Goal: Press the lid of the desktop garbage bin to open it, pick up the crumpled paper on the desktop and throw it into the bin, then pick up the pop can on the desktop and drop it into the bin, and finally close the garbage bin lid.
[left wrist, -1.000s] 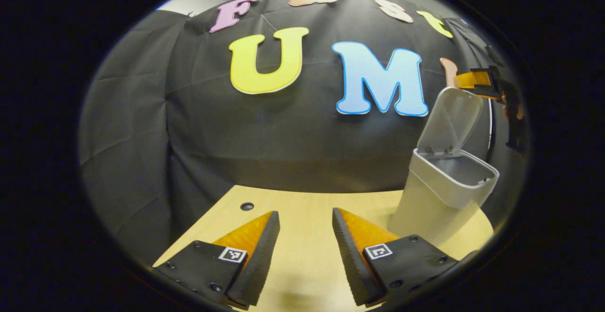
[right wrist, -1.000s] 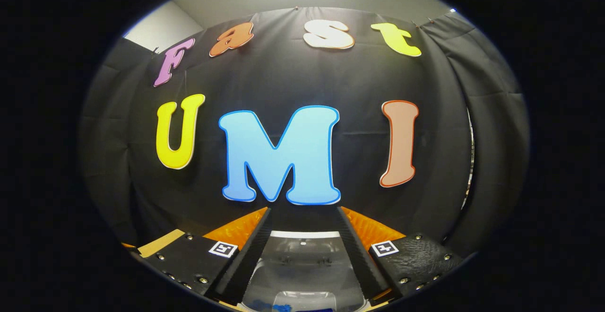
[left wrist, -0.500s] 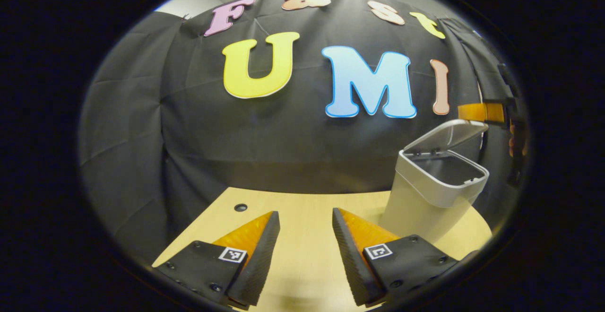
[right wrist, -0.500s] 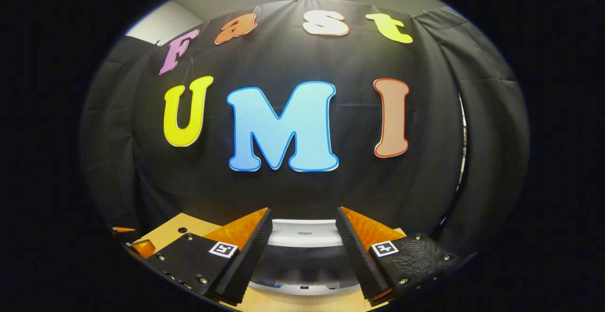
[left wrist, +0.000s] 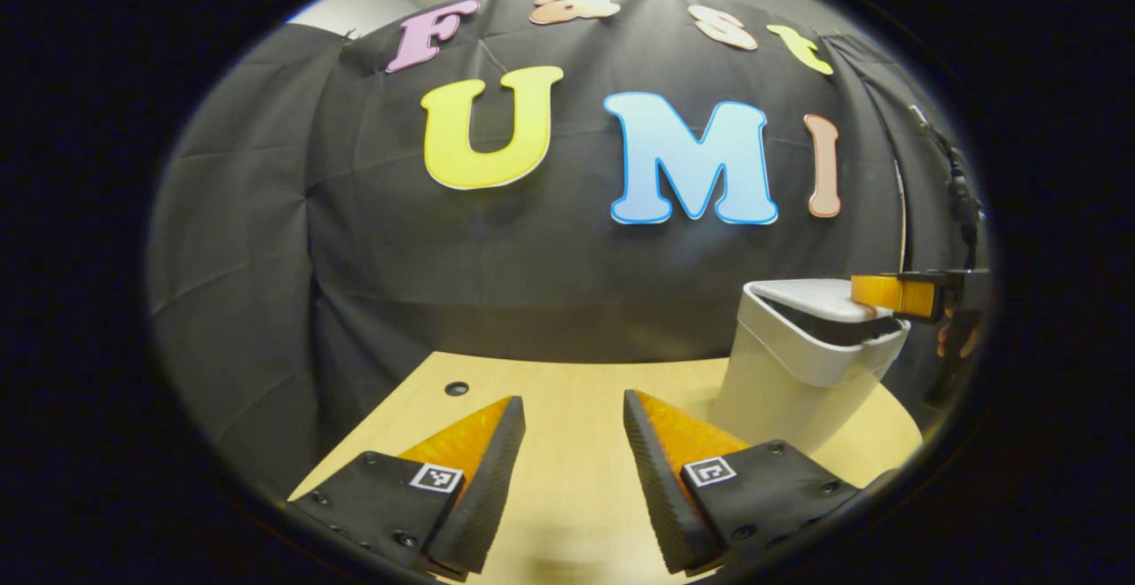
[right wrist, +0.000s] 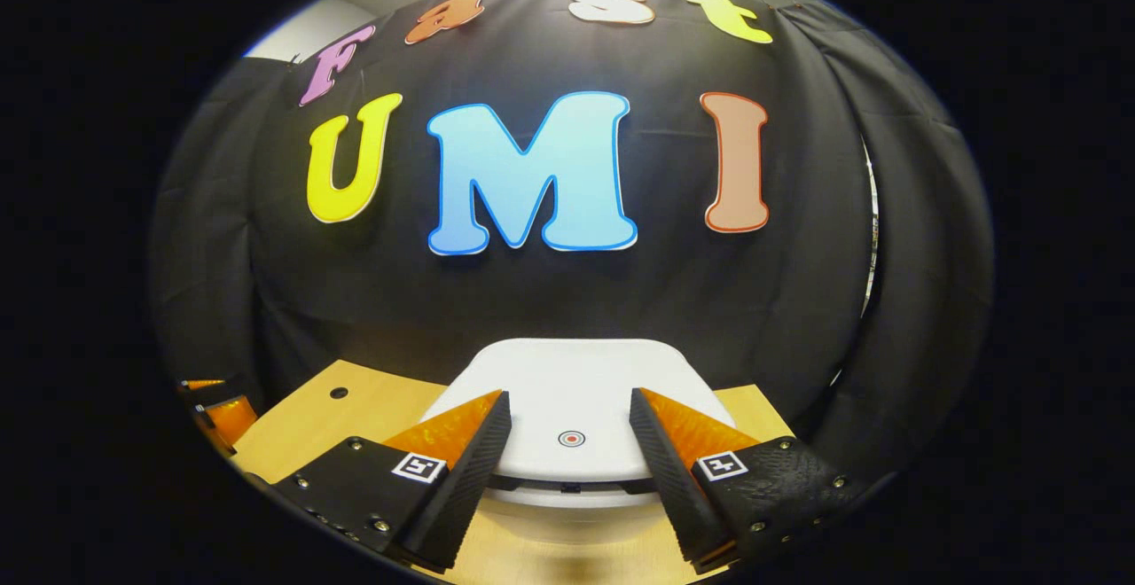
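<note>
The garbage bin (left wrist: 802,363) is standing at the right end of the bench (left wrist: 567,399) in the left gripper view, and its lid (left wrist: 816,299) is coming down: a second ago it stood upright, half a second ago it hung halfway, and now it is lying almost flat, with a dark gap at the near rim. That puts you in the closing step, probably one last press from a latch. Your left gripper (left wrist: 572,470) is hovering over bare bench, jaws apart and holding nothing. The right gripper (left wrist: 896,294) is showing at the lid's far edge.

In the right gripper view, you are looking down on the lid (right wrist: 576,390), whose round press mark (right wrist: 571,438) is sitting between your right gripper's (right wrist: 569,456) jaws. Those jaws are apart, gripping nothing, their tips just over the lid's front edge; contact I cannot tell.
</note>
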Available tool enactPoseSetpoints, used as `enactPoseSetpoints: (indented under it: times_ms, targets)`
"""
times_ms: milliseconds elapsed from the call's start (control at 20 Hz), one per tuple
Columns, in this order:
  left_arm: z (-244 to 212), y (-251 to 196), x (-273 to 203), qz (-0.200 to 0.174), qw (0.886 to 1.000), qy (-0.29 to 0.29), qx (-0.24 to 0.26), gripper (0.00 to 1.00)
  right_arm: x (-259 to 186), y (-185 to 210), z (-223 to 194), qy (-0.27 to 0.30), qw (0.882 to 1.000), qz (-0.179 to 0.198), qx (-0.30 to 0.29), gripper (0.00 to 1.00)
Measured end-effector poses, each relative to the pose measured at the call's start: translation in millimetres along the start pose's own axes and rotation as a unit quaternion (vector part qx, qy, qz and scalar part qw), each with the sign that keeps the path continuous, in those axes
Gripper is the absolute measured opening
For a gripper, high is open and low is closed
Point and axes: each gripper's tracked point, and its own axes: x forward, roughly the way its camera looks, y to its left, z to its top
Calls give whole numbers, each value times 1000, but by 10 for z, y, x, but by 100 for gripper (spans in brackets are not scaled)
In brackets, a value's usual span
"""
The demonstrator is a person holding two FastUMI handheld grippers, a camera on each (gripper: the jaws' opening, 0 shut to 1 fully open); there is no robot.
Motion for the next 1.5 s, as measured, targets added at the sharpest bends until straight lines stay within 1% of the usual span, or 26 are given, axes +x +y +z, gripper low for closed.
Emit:
enactPoseSetpoints:
  times_ms: [300,500,850,900,1050,1100,1150,1450,1500]
  targets:
    - [8,-7,-53,2,1000,-3,1,76,15,9,-141,15,1000,-2,-7,88]
    - [-1,3,-67,5,1000,-3,-1,76,9,5,-131,8,1000,-3,-12,88]
    - [-16,-16,-80,6,1000,-3,-2,76,11,17,-175,-3,1000,-7,0,88]
    - [-18,-18,-74,6,1000,-3,-2,80,14,19,-178,-5,1000,-8,-1,88]
    - [-22,-26,-70,6,1000,-3,-4,80,12,12,-204,-3,1000,-8,0,89]
    - [-25,-34,-66,5,1000,-3,-4,76,8,8,-218,-1,1000,-7,2,87]
    - [-29,-40,-64,4,1000,-3,-5,76,17,8,-230,-1,1000,-5,8,89]
    - [11,-75,-75,0,1000,-8,1,76,10,8,-186,-15,1000,-4,8,89]
    - [24,-75,-79,0,1000,-9,1,80,10,10,-182,-16,1000,-4,9,88]
